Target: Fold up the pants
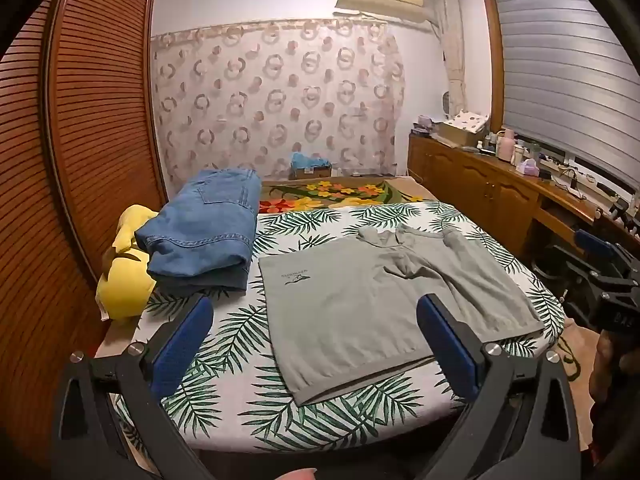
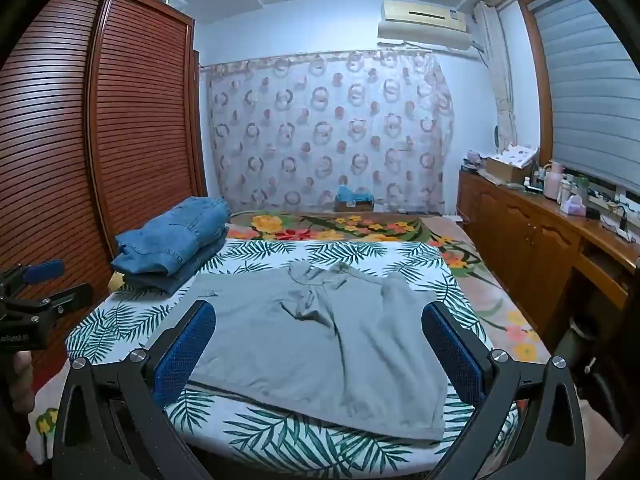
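Left wrist view: left hand-held gripper (image 1: pixel 316 336) released, blue pads spread wide, nothing between them, hovering above the near part of the grey shorts (image 1: pixel 384 304). Shorts spread nearly flat on the leaf-print bed (image 1: pixel 248 412), logo corner toward the left, waistband bunched at the far side, hem edge nearest the camera. Left of the shorts and just beside them, a folded denim stack (image 1: pixel 204 236); further left of the shorts, past that stack, a yellow plush toy (image 1: pixel 124 276) at the bed's edge. Right of the shorts and beyond the bed's right edge, the right hand-held gripper (image 1: pixel 596 256) visible from the side, its opening impossible to judge from here.

Right wrist view: right hand-held gripper (image 2: pixel 318 340) likewise released, pads wide apart and holding nothing, poised over the near half of the grey shorts (image 2: pixel 320 340). Fabric rumpled around the middle, with a crease running from the crotch toward the near hem; near right corner close to the bed's (image 2: pixel 280 444) front edge. Denim stack (image 2: pixel 172 240) to the far left of the shorts, not touching them as far as visible. Left hand-held gripper (image 2: pixel 44 280) at the frame's left edge, well apart from the shorts.

Judgement: likely at the very start of folding this garment, no crease yet made, no grasp taken. Next move probably calls for lowering both, pinching the two corners of one side, then carrying that side over to meet the other, keeping the cloth taut enough to flatten the central rumple.
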A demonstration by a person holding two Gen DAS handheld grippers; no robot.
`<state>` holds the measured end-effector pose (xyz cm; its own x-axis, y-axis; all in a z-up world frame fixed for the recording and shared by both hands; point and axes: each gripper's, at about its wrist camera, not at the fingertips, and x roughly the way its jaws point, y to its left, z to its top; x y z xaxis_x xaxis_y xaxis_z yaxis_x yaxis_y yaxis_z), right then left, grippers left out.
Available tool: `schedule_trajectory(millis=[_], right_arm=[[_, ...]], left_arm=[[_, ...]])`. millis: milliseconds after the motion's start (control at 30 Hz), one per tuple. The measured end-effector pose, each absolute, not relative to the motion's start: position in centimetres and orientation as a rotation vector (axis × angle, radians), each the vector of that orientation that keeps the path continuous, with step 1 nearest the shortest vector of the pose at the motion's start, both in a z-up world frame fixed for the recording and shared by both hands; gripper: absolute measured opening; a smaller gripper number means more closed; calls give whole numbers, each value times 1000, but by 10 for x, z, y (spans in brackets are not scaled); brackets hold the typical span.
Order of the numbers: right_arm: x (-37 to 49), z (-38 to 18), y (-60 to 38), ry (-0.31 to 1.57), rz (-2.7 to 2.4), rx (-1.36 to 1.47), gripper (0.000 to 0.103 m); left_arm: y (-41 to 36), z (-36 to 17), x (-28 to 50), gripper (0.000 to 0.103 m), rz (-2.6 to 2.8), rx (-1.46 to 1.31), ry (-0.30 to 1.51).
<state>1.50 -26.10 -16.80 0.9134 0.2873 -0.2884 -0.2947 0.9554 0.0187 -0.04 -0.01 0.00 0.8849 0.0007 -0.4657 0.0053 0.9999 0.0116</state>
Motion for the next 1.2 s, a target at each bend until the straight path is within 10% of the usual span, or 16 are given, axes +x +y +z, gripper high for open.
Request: schedule_trajectory(millis=[1200], right_arm=[[11,-169,-264,288,314,-1,103]], left_arm=[[0,0,-3,102,-10,0,479]])
